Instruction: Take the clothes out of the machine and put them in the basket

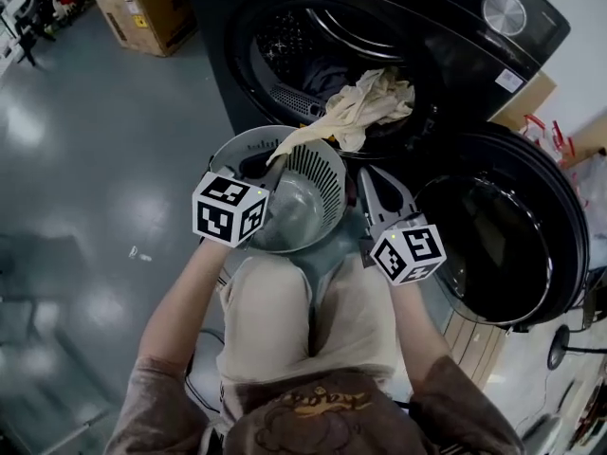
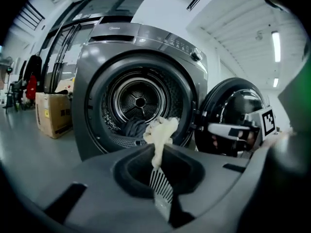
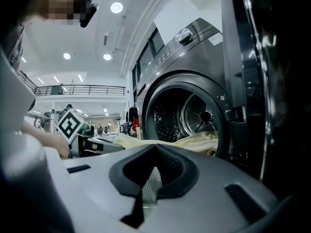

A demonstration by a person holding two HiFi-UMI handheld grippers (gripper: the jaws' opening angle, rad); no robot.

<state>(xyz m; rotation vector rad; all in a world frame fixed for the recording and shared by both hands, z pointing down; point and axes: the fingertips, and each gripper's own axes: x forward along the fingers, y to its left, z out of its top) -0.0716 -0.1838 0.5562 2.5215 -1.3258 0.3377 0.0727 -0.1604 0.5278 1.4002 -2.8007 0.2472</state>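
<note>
A cream cloth [image 1: 365,102] hangs out of the black washing machine's drum opening [image 1: 313,55] and stretches down to my left gripper [image 1: 277,162], which is shut on its end above the grey slatted basket [image 1: 321,164]. In the left gripper view the cloth [image 2: 163,130] rises from the closed left gripper [image 2: 158,171]. A dark garment [image 1: 327,74] lies inside the drum [image 2: 133,127]. My right gripper [image 1: 368,173] hovers shut and holding nothing beside the basket, below the drum opening. The right gripper view shows the cream cloth [image 3: 146,141] beyond the right gripper [image 3: 151,178].
The machine's round door [image 1: 498,226] stands swung open at the right, close to my right hand. A cardboard box [image 1: 147,8] sits on the grey floor left of the machine. The person's knees are just behind the basket.
</note>
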